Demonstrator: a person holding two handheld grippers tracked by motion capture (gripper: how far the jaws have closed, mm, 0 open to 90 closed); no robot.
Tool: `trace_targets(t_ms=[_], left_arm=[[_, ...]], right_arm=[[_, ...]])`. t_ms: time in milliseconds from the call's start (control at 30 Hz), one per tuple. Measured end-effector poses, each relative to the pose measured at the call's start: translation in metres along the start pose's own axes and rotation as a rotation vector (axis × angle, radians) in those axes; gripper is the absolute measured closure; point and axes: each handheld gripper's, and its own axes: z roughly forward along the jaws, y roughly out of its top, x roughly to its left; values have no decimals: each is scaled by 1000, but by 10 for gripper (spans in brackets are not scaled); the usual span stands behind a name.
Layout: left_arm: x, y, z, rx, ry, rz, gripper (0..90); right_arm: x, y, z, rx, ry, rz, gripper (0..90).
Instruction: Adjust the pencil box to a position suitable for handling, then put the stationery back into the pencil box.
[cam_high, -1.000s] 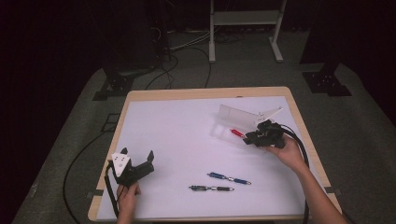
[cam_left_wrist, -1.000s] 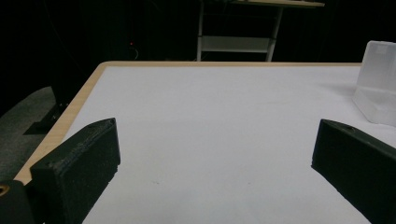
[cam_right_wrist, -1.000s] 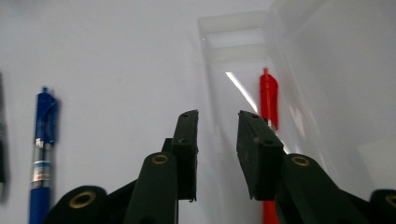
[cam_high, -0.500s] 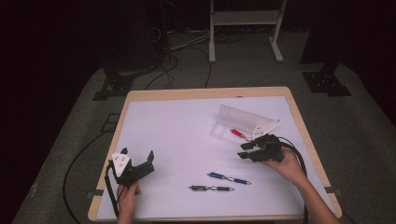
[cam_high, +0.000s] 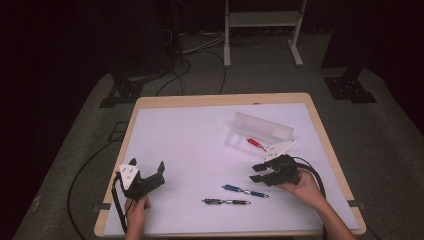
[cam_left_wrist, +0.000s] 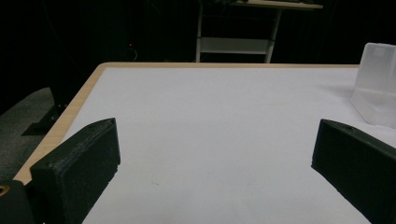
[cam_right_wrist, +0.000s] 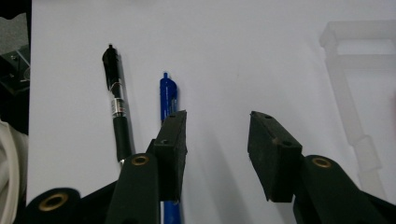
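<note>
Two pairs of black tongs over the white-covered worktop (cam_high: 190, 135), one in each hand. Right tongs (cam_high: 258, 173) low above the sheet at the near right, jaws partly apart and lately widened further, nothing between the pads. Seen from the right gripper view (cam_right_wrist: 217, 140), one pad in front of the blue plastic pen (cam_right_wrist: 168, 95), bare white sheet in the gap. Blue plastic pen (cam_high: 245, 191) flat on the worktop just beside those tongs, on their near-left side. Black pen with a clear middle band (cam_high: 226, 202) flat too, close alongside the blue one and nearer the front edge, apart from it (cam_right_wrist: 114, 105). Left tongs (cam_high: 146, 171) near the front left corner, jaws wide apart, empty, with plain sheet between them in the left gripper view (cam_left_wrist: 212, 158). Clear plastic pencil case (cam_high: 260, 132) open on the right half of the worktop, beyond the right tongs, lid up at the back. Red pen (cam_high: 256, 144) lying inside that case. Dark floor with cables and a white metal stand (cam_high: 260, 20) beyond the far edge.
</note>
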Motion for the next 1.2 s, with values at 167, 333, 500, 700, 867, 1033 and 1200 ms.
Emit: trace_targets(t_ms=[167,333,500,700,867,1033,1200], left_arm=[[0,0,0,0,1,-1,4],[0,0,0,-1,2,1,4],[1,0,0,1,-4,-1,4],[-1,0,0,4,-6,12,4],[0,0,0,0,-8,3,3],[0,0,0,0,-8,3,4],[0,0,0,0,-5,8,4]], right_arm=[[10,-2,4,-11,19,-8,559],[19,-3,14,16,45,-14,559],[26,-7,23,27,54,-25,568],[30,-9,36,72,55,-51,580],[32,-9,41,102,25,-60,628],[30,-13,43,125,15,-67,702],[31,-14,45,128,3,-74,758]])
